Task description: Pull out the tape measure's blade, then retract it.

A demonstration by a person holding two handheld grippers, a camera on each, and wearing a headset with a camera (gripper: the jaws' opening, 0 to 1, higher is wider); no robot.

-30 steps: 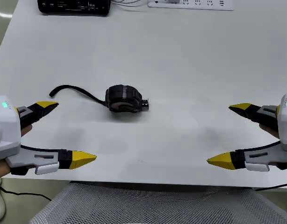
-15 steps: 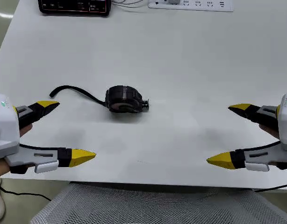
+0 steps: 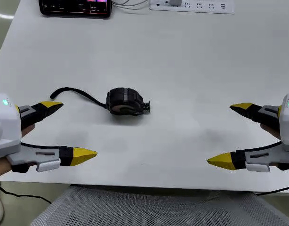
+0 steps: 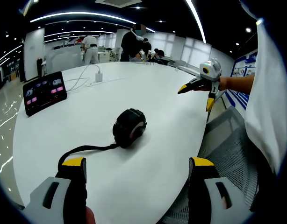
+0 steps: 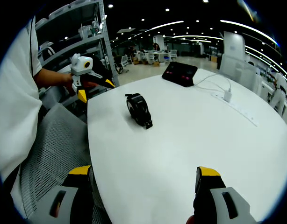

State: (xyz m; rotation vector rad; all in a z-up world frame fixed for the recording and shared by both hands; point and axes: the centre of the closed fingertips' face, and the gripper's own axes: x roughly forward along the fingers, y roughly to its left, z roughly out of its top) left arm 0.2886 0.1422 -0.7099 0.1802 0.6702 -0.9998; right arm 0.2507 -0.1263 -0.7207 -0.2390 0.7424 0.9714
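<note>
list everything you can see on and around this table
table: one, white, spans the head view
tape measure: one, black, mid-table, blade not pulled out
strap: one, black, trailing left from the tape measure
tablet: one, black with lit screen, far left edge
power strip: one, white, far edge
mesh seat: one, grey, below the near edge
people: several, far background
left hand-held gripper: one, yellow-tipped, open, near left
right hand-held gripper: one, yellow-tipped, open, near right
</note>
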